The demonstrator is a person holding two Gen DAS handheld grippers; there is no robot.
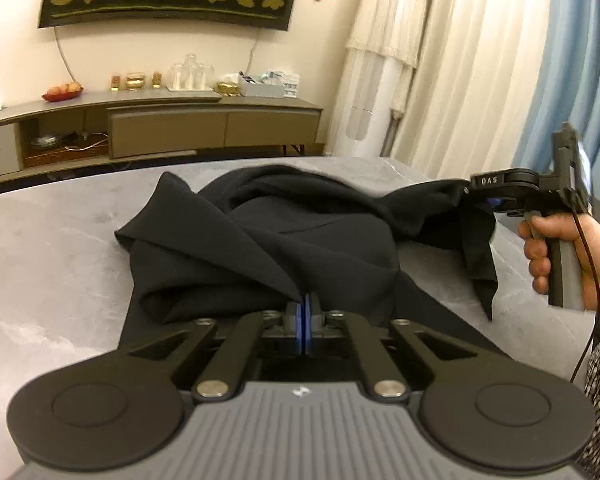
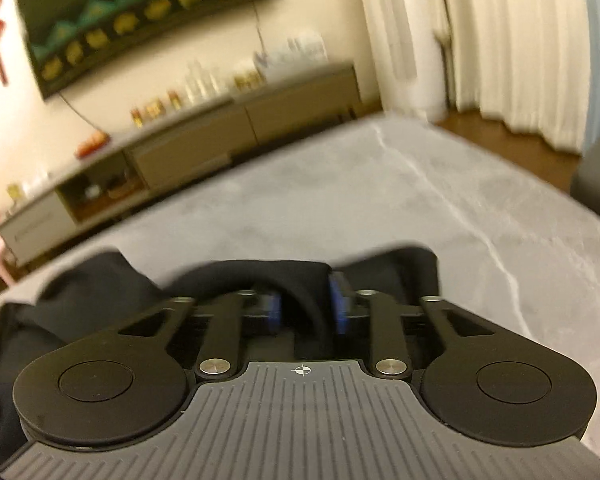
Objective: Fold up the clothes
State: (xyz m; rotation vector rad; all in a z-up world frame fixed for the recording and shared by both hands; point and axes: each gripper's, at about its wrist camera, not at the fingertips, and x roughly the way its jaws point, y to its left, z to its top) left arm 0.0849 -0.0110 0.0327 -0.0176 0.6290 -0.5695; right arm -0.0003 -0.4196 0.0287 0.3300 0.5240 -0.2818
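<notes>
While the soft, limp black garment (image 1: 260, 240) is clamped by the left gripper (image 1: 305, 312) near and the right gripper (image 2: 304, 304) right, edges should be held.

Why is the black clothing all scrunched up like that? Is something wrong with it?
Nothing looks damaged or spilled. The black garment lies bunched in loose folds on the grey marbled table because it is mid-fold: the left gripper pinches one edge, and the right gripper holds another part lifted off the table, so that corner hangs down.
</notes>
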